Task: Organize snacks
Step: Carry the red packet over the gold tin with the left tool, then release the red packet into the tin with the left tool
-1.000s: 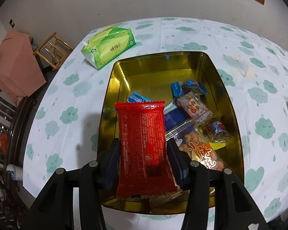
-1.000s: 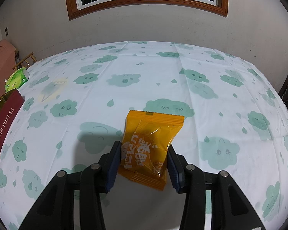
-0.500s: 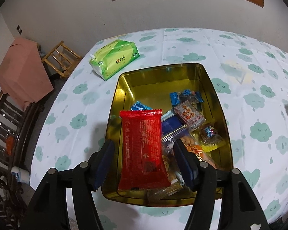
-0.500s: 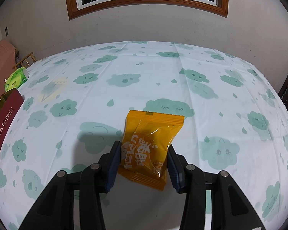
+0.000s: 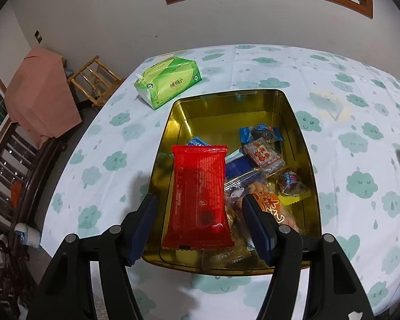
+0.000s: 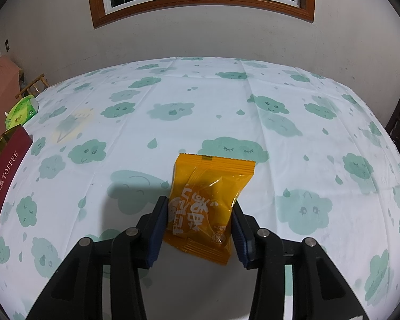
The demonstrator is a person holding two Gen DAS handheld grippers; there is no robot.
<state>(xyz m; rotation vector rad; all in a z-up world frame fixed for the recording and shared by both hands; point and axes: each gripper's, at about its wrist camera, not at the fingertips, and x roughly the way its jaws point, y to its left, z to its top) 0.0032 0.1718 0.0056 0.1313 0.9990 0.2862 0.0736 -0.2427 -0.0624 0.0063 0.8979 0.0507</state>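
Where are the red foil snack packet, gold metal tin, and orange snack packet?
red foil snack packet [image 5: 198, 197], left wrist view, middle of its face
gold metal tin [image 5: 226, 110], left wrist view, far inner wall
orange snack packet [image 6: 208, 202], right wrist view, printed front

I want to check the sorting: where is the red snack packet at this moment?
In the left wrist view, the red snack packet lies in the gold tin, at its near left, on top of other snacks, between the open left tongs.
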